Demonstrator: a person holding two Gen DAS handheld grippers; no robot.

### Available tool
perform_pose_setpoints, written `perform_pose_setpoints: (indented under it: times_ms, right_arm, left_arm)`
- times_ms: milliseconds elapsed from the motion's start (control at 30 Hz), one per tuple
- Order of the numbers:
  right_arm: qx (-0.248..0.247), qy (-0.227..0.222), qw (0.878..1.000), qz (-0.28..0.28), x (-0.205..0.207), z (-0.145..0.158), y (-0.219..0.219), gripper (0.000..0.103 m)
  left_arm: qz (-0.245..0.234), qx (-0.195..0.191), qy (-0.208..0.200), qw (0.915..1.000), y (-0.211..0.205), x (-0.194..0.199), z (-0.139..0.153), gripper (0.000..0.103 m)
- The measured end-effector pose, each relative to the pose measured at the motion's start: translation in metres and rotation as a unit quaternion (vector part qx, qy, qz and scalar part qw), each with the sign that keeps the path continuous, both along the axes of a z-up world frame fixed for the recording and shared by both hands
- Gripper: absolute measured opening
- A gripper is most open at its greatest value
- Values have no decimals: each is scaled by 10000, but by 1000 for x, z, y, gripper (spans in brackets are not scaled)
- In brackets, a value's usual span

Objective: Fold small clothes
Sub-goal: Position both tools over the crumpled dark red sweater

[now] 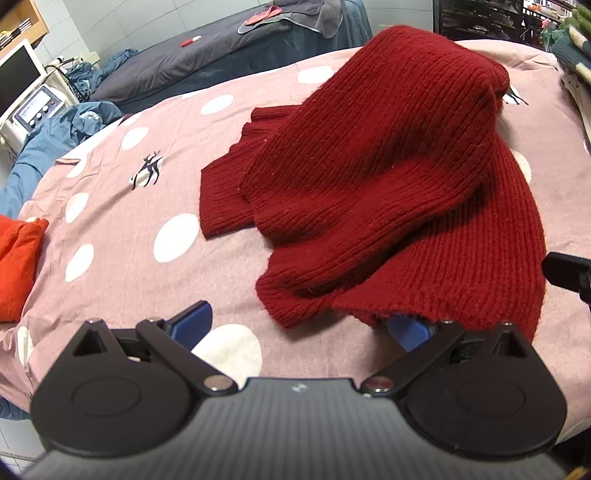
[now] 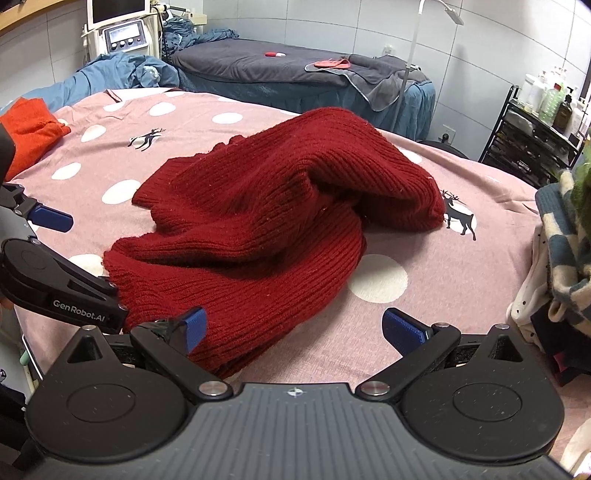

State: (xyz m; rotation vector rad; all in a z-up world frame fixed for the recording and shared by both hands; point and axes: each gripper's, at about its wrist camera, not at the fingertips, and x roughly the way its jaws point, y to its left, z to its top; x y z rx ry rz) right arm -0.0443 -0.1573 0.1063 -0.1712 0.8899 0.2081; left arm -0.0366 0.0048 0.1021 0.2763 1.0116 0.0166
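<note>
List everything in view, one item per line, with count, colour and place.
sweater: one, dark red, crumpled mid-bedspread
bedspread: one, pink with white dots and deer prints, under the sweater
orange garment: one, far left edge of bedspread
clothes pile: several, mixed colours, right edge
grey bed: one, behind
machine: one, white, back left
bottle shelf: one, black, back right
left hand-held gripper: one, black with blue pads, open at the sweater's near hem
right hand-held gripper: one, same, open at the sweater's near edge
</note>
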Motion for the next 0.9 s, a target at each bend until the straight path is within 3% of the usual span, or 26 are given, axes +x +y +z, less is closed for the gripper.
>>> perform_pose_setpoints:
  times_ms: [900]
  right_arm:
    - [5, 2, 10000, -16, 0, 0, -3, 103]
  left_arm:
    - [-31, -69, -185, 9998, 3, 1, 15, 103]
